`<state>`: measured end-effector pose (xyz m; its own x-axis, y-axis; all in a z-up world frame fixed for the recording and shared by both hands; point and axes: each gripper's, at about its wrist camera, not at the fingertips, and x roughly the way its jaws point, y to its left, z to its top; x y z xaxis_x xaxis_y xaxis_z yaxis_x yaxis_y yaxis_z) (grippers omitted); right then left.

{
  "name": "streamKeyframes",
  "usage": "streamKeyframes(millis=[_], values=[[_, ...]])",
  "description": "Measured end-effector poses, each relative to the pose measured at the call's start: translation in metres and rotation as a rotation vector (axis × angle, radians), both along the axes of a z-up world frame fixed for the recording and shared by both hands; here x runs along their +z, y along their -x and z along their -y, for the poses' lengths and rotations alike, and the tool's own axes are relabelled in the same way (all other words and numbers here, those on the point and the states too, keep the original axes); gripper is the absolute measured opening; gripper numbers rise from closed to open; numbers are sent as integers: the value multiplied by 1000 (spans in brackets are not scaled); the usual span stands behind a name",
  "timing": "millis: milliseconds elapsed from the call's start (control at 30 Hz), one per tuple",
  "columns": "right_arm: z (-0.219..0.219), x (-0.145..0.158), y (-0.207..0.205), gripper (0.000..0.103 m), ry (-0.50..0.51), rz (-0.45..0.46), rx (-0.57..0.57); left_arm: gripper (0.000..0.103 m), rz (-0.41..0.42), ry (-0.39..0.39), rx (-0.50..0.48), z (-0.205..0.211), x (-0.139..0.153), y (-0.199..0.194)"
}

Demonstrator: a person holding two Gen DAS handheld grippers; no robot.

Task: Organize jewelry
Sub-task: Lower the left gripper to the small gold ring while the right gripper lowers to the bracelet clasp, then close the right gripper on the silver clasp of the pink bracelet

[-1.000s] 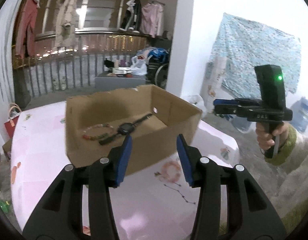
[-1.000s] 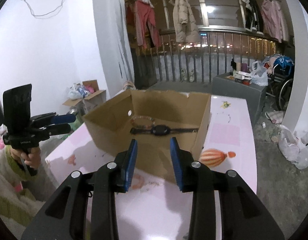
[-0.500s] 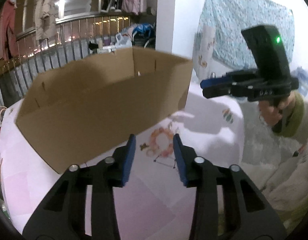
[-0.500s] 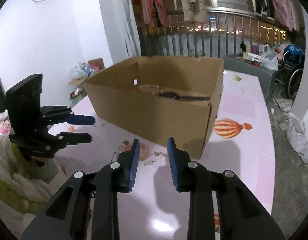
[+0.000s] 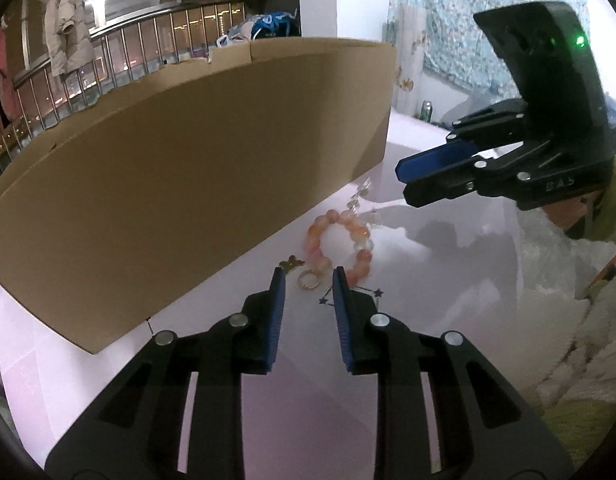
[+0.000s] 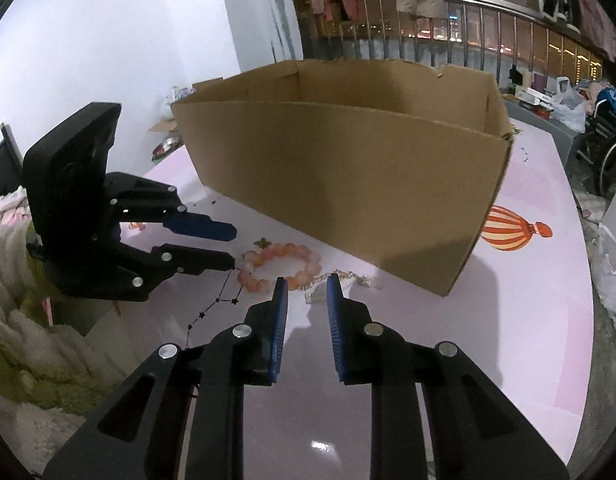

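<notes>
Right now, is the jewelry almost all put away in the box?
Not yet. Nothing is in hand: the left gripper and right gripper have been closing their jaws, both empty. The pink bead bracelet, gold ring and dark star chain lie outside the cardboard box.

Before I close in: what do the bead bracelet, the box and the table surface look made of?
Bead bracelet: round orange-pink translucent beads, glossy, likely glass or stone. Box: plain brown corrugated cardboard, matte, ragged torn rim. Table: smooth pink printed covering, probably plastic, showing glare.
</notes>
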<state>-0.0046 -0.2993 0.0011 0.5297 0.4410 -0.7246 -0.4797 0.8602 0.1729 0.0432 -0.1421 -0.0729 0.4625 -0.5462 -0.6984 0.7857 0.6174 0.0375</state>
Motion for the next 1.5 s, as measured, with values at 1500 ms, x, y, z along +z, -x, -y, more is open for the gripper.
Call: streamKeyframes(millis=[1500], values=[[-18, -14, -18, 20, 96, -30, 63, 10, -22, -4, 47, -14, -6, -2]])
